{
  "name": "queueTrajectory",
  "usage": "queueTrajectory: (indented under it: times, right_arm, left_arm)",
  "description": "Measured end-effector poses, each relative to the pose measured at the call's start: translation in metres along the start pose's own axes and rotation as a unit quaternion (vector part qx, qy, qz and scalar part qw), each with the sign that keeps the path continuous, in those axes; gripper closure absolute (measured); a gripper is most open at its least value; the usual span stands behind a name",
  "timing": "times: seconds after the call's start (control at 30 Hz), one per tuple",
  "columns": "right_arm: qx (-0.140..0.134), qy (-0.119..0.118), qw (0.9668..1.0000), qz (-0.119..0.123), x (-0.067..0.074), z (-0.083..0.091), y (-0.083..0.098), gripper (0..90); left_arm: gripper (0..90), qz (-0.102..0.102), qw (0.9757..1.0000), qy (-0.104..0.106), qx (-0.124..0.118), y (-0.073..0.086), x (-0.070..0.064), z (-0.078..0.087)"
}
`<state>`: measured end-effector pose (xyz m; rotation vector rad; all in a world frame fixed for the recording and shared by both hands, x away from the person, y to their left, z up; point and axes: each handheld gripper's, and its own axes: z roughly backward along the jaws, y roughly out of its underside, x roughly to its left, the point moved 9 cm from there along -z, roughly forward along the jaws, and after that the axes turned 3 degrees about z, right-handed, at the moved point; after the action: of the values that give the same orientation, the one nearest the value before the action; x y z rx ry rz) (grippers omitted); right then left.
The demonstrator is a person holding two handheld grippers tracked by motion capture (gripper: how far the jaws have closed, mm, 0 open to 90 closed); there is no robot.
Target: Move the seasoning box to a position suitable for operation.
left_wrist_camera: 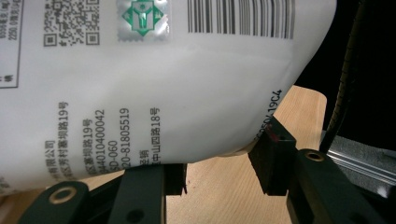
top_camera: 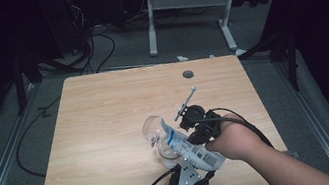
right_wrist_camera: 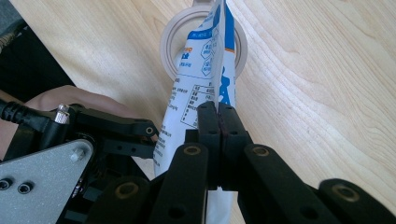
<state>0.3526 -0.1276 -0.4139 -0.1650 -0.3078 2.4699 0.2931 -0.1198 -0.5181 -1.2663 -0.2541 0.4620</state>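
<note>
Nearest, the left gripper point(top_camera: 187, 179) is clamping the body of a white-and-blue printed plastic pouch point(top_camera: 188, 150); the right gripper point(right_wrist_camera: 219, 122) is pinching its edge. Beyond, its tip is hanging over a clear plastic jar point(top_camera: 155, 130) on the table, so pouring seems yet to start.

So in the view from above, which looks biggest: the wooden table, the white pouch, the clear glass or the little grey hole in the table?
Largest to smallest:
1. wooden table
2. white pouch
3. clear glass, lying on its side, though the pouch hides part of it
4. grey hole
</note>
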Motion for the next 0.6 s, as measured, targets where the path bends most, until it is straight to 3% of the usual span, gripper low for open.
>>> queueTrajectory:
  times: [0.6]
  right_arm:
    - [-0.003,0.004,1.0,0.003,-0.001,0.0012,-0.0028,90.0]
  left_arm:
    - [60.7,0.003,1.0,-0.002,-0.003,-0.0027,0.0022,-0.0002]
